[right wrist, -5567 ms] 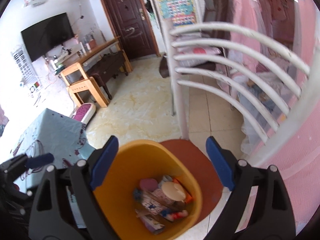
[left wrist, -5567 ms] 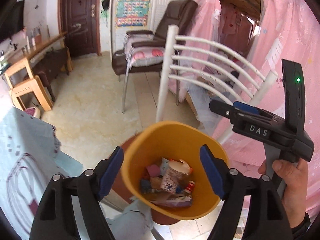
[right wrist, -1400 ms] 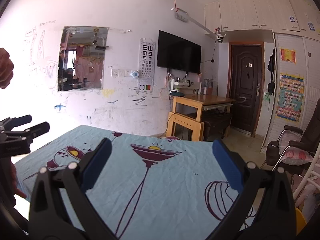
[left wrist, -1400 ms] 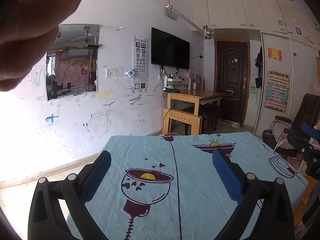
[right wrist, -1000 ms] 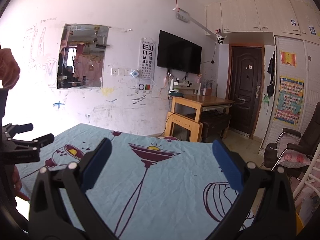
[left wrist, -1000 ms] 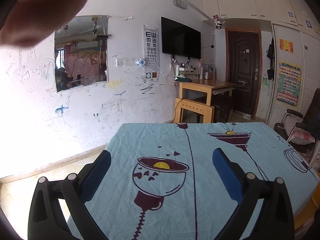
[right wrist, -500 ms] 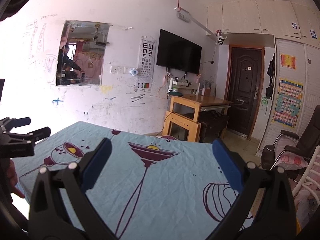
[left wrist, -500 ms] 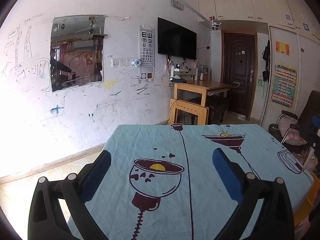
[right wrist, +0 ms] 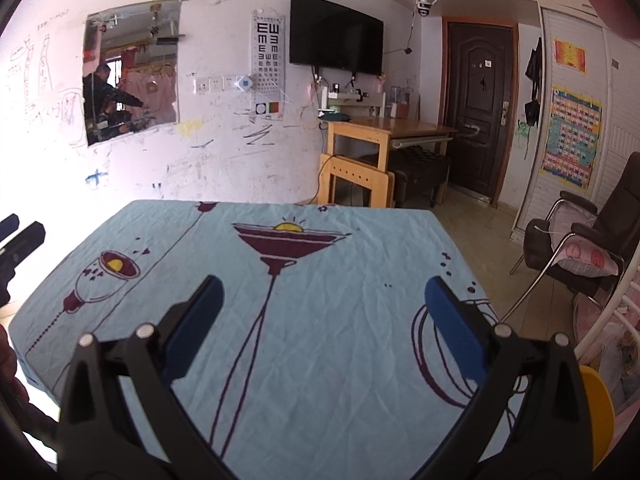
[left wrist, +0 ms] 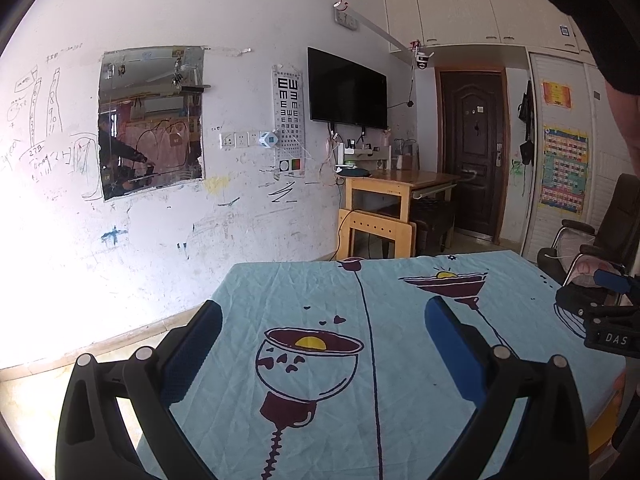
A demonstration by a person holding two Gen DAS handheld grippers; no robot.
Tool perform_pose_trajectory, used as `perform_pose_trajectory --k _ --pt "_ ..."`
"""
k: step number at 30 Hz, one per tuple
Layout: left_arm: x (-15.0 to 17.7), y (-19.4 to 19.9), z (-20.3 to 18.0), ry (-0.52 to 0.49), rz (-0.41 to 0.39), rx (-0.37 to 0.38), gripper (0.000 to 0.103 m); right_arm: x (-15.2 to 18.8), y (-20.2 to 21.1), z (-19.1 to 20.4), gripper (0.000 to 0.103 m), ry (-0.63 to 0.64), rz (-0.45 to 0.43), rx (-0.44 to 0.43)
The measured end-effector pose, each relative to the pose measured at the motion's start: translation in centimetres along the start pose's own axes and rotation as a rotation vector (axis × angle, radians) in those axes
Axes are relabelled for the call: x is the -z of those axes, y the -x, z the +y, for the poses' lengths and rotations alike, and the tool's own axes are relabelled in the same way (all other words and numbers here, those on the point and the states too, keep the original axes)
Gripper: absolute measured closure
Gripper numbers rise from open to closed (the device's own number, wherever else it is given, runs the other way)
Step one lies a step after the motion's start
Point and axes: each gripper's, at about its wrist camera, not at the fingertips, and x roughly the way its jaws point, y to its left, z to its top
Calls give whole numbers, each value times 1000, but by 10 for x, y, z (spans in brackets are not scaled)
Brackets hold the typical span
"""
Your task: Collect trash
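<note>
Gone since 5.6 s ago: full view of yellow bin [right wrist: 598, 412], now a cropped sliver beside surface [right wrist: 320, 280], contents hidden. Left gripper [left wrist: 320, 338], right gripper [right wrist: 320, 320]: jaws apart, empty.

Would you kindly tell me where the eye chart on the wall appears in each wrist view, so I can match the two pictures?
Left wrist view: the eye chart hangs upper centre, just left of the television.
Right wrist view: the eye chart sits upper centre-left, again just left of the television.
Shared landmark: the dark door, at the right in both.
</note>
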Motion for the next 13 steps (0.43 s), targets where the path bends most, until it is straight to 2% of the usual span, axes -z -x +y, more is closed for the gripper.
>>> perform_pose_trajectory --k 5,9,13 --pt "0 0 -1 -3 -2 -5 7 2 -2 0 6 5 5 -7" --pt "-1 0 -1 4 4 -7 7 -4 17 8 6 45 -76 -18" --pt "-2 0 0 14 13 -7 7 -9 23 7 6 49 -90 -11"
